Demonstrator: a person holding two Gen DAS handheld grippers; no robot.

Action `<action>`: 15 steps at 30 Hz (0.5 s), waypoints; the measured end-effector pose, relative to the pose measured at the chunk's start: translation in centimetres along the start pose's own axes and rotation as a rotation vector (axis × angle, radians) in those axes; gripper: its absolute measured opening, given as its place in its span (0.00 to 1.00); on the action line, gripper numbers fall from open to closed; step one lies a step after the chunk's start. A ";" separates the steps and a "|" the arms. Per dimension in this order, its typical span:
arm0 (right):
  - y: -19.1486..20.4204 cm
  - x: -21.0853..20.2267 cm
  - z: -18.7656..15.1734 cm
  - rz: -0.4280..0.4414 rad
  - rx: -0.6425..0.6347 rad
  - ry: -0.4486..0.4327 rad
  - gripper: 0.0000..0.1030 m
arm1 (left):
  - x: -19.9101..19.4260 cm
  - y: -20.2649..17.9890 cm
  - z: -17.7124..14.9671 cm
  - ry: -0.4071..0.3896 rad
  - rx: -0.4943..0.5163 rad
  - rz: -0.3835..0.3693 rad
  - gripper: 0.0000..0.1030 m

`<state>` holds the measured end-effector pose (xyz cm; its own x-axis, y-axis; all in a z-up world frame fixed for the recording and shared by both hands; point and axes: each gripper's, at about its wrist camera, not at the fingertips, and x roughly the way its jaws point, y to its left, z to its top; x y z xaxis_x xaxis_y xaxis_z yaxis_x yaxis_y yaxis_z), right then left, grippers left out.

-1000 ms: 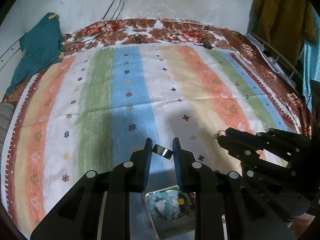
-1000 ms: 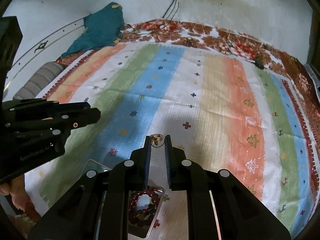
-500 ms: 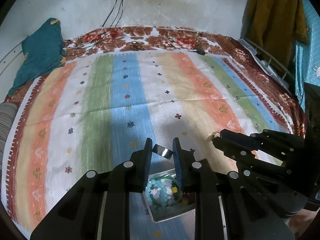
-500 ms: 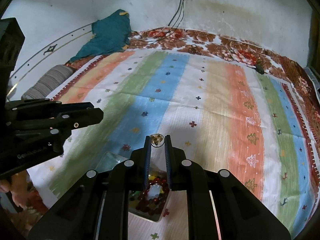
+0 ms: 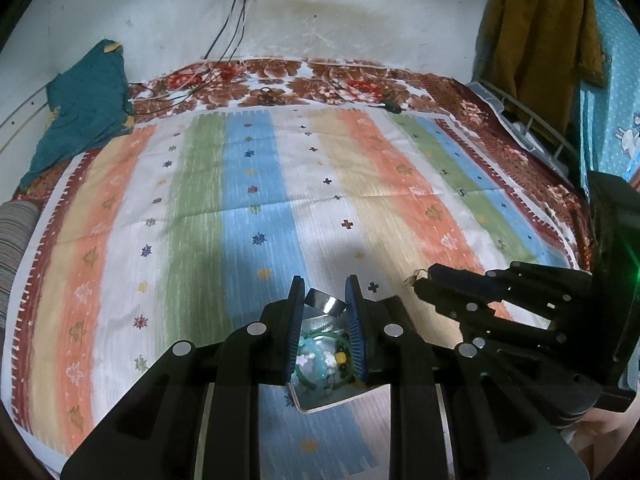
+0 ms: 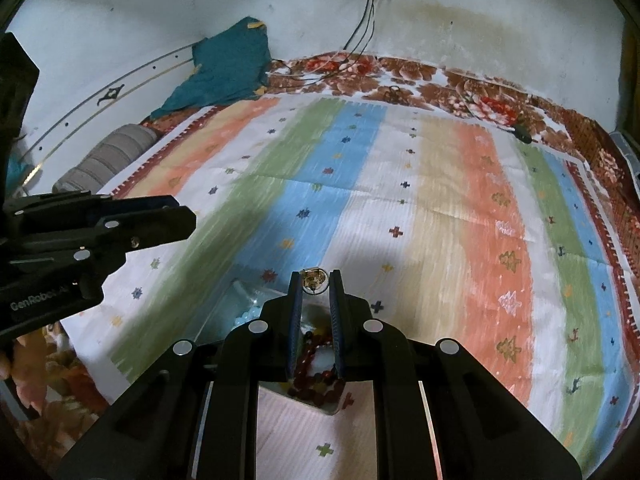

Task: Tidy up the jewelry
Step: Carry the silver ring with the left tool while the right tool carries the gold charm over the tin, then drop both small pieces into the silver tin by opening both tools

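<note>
Striped bedspread, wide open beyond grippers

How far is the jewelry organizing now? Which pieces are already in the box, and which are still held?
Done: the clear box on the striped bedspread already holds a dark red bead bracelet and a pale blue floral piece. In hand: the left claw grips a silver ring, the right claw a small gold piece, both above the box. Left: dropping both in.
</note>
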<state>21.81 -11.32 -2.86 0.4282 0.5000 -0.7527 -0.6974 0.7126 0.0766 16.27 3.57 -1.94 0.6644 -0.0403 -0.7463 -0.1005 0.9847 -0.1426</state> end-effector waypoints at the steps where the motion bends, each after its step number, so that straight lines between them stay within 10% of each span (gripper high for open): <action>1: 0.1 0.0 -0.1 0.002 -0.002 0.000 0.14 | 0.0 0.0 -0.1 0.000 0.000 -0.001 0.20; 15: 0.3 -1.6 -0.9 -0.022 -0.011 -0.016 0.41 | -0.8 1.1 -0.7 0.016 -0.056 -0.028 0.41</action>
<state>20.38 -12.39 -2.24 0.4528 0.4917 -0.7438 -0.6935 0.7185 0.0527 15.13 4.53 -1.95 0.6558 -0.0705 -0.7516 -0.1241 0.9720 -0.1994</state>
